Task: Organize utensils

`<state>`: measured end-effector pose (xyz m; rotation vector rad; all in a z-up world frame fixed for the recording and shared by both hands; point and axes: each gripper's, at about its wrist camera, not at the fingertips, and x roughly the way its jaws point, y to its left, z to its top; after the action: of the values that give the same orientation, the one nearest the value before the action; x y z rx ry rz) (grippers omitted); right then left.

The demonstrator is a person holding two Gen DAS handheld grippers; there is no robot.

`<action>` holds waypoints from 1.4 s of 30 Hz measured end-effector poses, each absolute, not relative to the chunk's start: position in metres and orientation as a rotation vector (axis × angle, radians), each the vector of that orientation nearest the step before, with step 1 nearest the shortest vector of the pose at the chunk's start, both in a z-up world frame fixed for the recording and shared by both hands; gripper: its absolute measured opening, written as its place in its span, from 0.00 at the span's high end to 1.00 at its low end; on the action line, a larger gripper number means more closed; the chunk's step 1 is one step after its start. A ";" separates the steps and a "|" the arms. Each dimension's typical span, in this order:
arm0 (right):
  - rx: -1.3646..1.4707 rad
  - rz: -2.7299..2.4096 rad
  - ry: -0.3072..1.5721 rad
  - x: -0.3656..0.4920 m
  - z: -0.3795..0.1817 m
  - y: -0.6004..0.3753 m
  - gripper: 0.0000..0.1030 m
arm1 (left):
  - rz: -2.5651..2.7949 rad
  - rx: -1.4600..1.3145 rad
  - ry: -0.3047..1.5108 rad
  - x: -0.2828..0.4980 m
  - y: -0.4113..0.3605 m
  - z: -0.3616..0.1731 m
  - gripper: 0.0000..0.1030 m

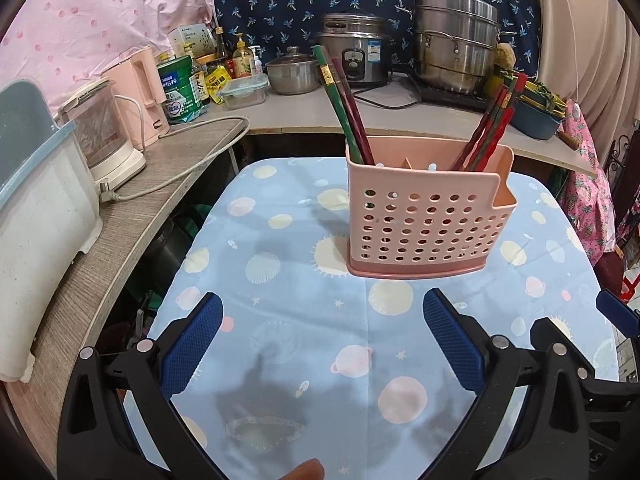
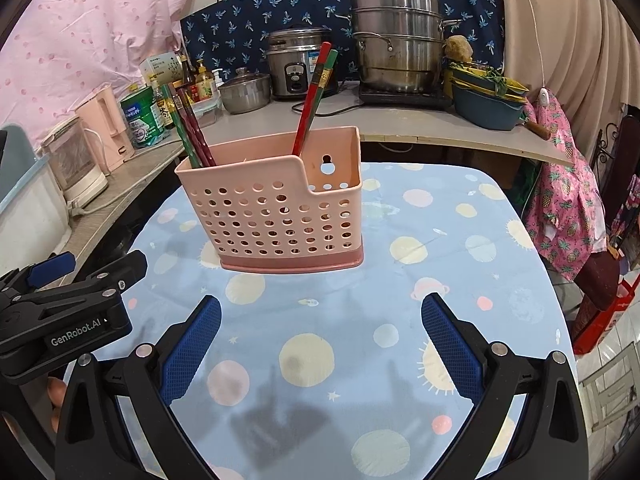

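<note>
A pink perforated utensil holder (image 1: 424,220) stands upright on the table with the blue planet-print cloth (image 1: 280,320); it also shows in the right wrist view (image 2: 276,208). Red and green chopsticks (image 1: 344,108) lean in its left compartment and another bunch (image 1: 492,128) in its right one. In the right wrist view they show at the left (image 2: 192,128) and middle (image 2: 314,96). My left gripper (image 1: 322,324) is open and empty, hovering in front of the holder. My right gripper (image 2: 320,324) is open and empty, to the holder's front right.
A curved counter (image 1: 132,196) runs along the left and back with a kettle (image 1: 104,132), tins, bottles, a rice cooker (image 1: 356,56), steel pots (image 1: 456,40) and blue basins (image 2: 484,100). A white bin (image 1: 36,216) sits at far left. Pink cloth (image 2: 564,208) hangs at the right.
</note>
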<state>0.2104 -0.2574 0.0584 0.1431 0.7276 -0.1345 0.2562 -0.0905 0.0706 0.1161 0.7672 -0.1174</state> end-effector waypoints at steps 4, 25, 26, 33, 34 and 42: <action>0.146 -0.136 0.727 0.212 0.059 -0.259 0.06 | -0.122 0.122 0.767 0.258 -0.093 0.070 0.07; 0.141 -0.149 0.726 0.221 0.059 -0.265 0.06 | -0.137 0.132 0.746 0.261 -0.100 0.071 0.07; 0.139 -0.150 0.726 0.221 0.059 -0.265 0.06 | -0.137 0.133 0.747 0.262 -0.100 0.071 0.07; 0.136 -0.151 0.727 0.222 0.059 -0.265 0.06 | -0.131 0.132 0.749 0.265 -0.101 0.071 0.07; 0.136 -0.151 0.727 0.222 0.059 -0.265 0.06 | -0.130 0.132 0.750 0.265 -0.101 0.071 0.07; 0.135 -0.152 0.726 0.224 0.059 -0.265 0.06 | -0.129 0.131 0.748 0.268 -0.100 0.071 0.07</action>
<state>0.2235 -0.2649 0.0585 0.1350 0.7262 -0.1522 0.2682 -0.1005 0.0712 0.1309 0.7481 -0.1291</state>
